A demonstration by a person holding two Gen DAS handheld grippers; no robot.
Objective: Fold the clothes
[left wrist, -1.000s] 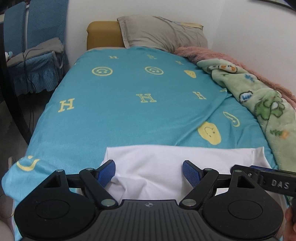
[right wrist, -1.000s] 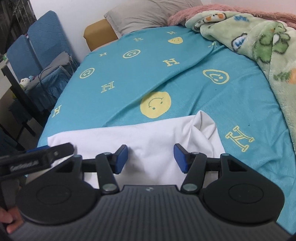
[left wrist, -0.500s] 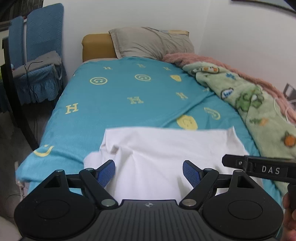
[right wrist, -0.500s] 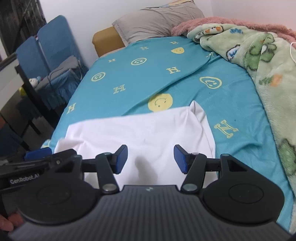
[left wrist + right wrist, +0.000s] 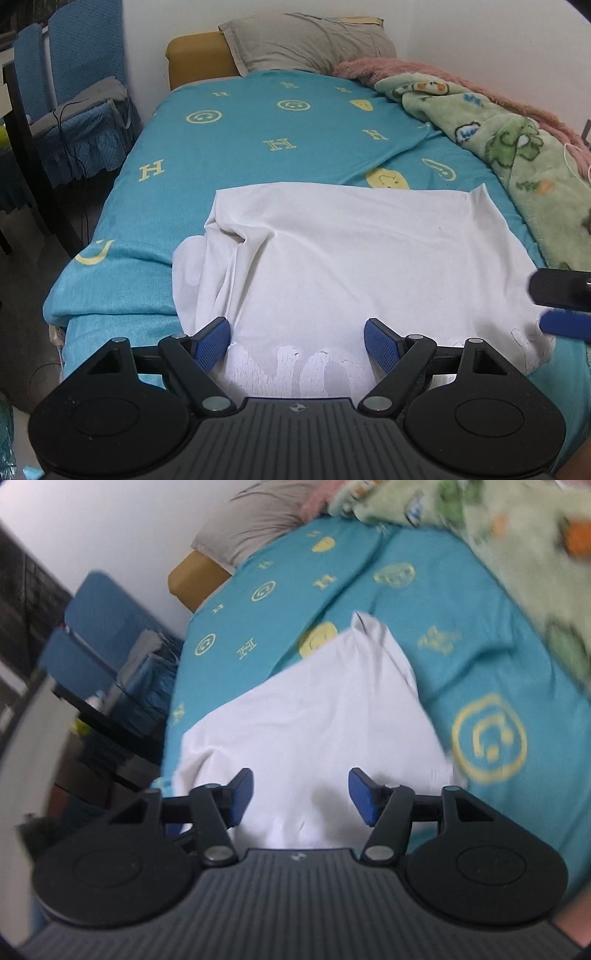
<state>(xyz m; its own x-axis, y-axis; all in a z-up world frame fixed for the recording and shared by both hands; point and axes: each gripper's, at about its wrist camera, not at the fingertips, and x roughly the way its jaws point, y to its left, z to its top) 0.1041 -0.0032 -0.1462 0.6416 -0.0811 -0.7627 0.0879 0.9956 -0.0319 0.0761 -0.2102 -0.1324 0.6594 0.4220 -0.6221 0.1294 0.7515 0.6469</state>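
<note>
White shirt (image 5: 351, 258) lies spread on bed (image 5: 155, 229), near its foot edge. Left tongs (image 5: 297, 338) & right tongs (image 5: 301, 794) both spread, holding nothing, over shirt's near hem. Looks like pre-fold step; next: pinch hem corners w/ each, fold away toward pillow (image 5: 306, 44).

Both tongs have drawn back from the white garment (image 5: 351, 258), so more of it shows, print edge included. The right tongs (image 5: 301, 794) have tilted sideways, their view blurred.
</note>
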